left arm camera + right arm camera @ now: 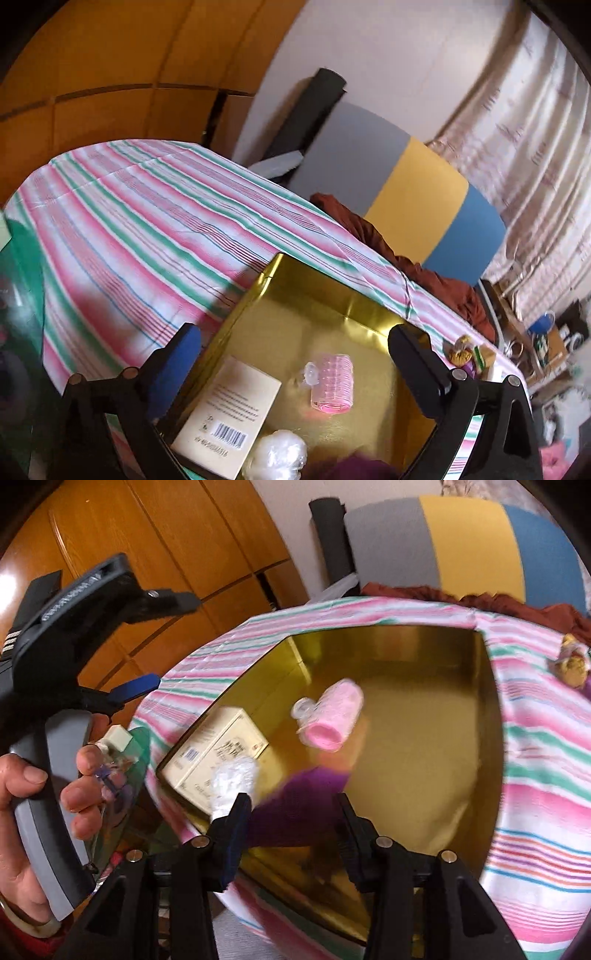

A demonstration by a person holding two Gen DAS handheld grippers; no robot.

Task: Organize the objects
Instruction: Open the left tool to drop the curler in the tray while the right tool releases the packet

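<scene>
The left hand-held gripper (295, 354) hangs over the gold tin box (332, 306) with its jaws spread wide and nothing between them. Just ahead of its fingertips, on the box floor, lies a pink hair roller (331, 380) on its side — long axis running roughly away from this gripper, one open end facing back toward it — with a small clear clip (309, 372) touching its left side. Below the left finger (177, 354) lies a cream carton (231, 413), flat, barcode end nearest the gripper, long axis slanting away to the right. A white crumpled plastic bundle (279, 456) sits against the carton's near right corner.

The right hand-held gripper (291, 812) is partly open, and a purple cloth-like thing (299, 805) lies between its fingers; motion blur hides whether the pads press on it. The box stands on a table under a striped cloth (129, 221). Past the right finger of the left gripper, outside the box, sits a small doll-like trinket (461, 350). A hand (33, 794) grips the left gripper's grey handle.
</scene>
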